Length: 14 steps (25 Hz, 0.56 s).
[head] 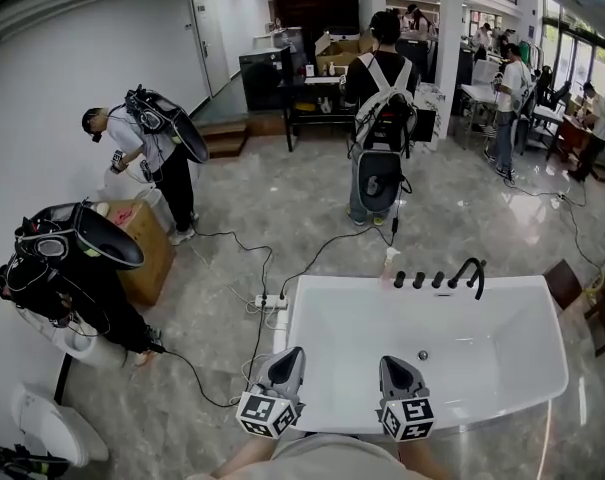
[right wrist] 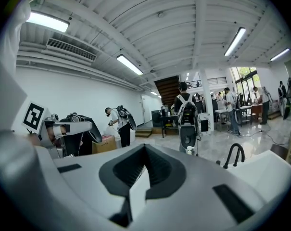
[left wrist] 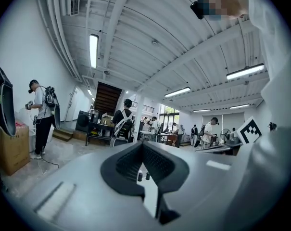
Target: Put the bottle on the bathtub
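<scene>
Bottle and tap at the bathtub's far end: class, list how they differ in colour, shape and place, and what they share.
The bottle is pale; the tap is black. The bottle stands straight; the tap arches over. The bottle is left of the knobs, the tap right of them. Both stand at the bathtub's far end.

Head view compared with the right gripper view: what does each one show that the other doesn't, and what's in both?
Only the head view: the inside of the bathtub with its drain, and the power strip on the floor beside it.
Only the right gripper view: the right gripper seen close up along its jaws, which are shut with nothing between them.
Both: the black faucet on the tub's far rim and the person with the backpack standing beyond it.
</scene>
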{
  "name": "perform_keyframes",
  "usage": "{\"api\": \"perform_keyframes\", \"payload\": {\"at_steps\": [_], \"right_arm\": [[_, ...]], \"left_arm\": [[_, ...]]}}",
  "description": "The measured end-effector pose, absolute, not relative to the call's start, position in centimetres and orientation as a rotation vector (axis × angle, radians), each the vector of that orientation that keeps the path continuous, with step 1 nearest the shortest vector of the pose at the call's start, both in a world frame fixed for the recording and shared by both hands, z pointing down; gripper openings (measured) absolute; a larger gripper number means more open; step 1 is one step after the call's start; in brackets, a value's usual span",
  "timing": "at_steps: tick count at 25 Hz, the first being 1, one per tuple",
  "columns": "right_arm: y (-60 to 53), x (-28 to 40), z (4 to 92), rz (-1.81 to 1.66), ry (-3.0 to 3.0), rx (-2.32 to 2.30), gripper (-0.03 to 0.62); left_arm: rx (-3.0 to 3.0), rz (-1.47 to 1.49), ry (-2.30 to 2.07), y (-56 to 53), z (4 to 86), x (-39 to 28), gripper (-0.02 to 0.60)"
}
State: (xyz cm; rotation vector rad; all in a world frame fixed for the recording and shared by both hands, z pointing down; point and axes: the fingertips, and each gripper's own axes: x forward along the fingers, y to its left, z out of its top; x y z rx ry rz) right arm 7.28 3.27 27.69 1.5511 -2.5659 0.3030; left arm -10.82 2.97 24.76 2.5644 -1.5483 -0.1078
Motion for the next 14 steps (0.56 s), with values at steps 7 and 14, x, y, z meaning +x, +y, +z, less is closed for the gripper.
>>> {"api": "perform_keyframes", "payload": {"at_steps": [7, 14], "right_arm": [[3.0, 6.3, 26.5, 0.282, -2.581, 1.569, 0.006], [2.8, 5.4, 25.8, 0.256, -2.586, 1.573, 0.006]], "left_arm": [[2.570, -0.114, -1.538, 3.2, 24.3, -11.3, -0.003], [2.566, -0.118, -1.534, 3.4, 24.4, -12.0, -0.003]]}}
